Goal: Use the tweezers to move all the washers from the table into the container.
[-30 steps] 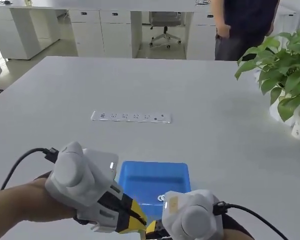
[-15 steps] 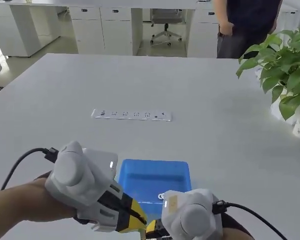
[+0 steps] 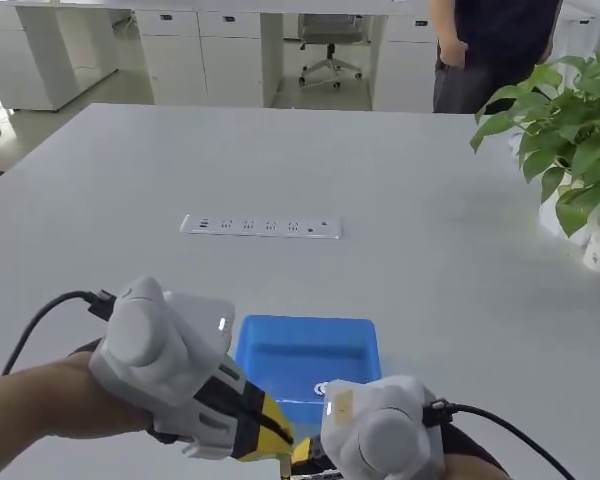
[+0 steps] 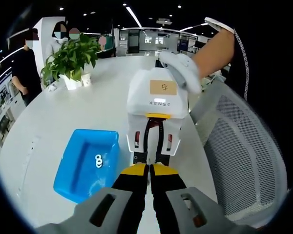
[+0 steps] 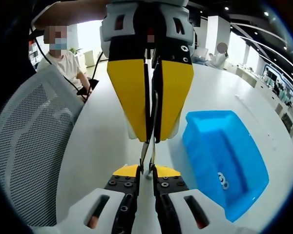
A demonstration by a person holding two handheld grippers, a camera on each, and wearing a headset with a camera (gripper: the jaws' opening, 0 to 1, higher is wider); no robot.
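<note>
- Done so far: two washers (image 4: pixel 98 161) lie side by side on the floor of the blue container (image 4: pixel 95 132), so at least that much is in.
- Left to do: I can't tell whether any washers remain on the table (image 3: pixel 280 160), since the patch right under my grippers is hidden. My guess is I'm late in the job or between picks.
- Tweezers (image 5: pixel 146 156): they're up off the table, just beside the container, spanning btwn my two grippers, which meet nose to nose.
- Left gripper (image 4: pixel 149 168): the yellow-tipped jaws are together, clamped on the tweezers. The right gripper view shows the thin metal legs sandwiched btwn the pads, w/ one end sticking out towards my other tool.
- Right gripper (image 5: pixel 146 173): its jaws are drawn close too, pinched round that free end as far as I can judge. The contact itself is too small to be sure of.
- I can't tell which end of the tweezers is the tip, and I can't make out anything held in them.
- Both grippers look clear of the container and the washers. In the right gripper view the container sits off to the right of where the jaws meet, near but apart.
- Judgement: the tweezers look to be mid-regrip or mid-handover, not on a pick — the next washer, if there is one, has to wait on that.
</note>
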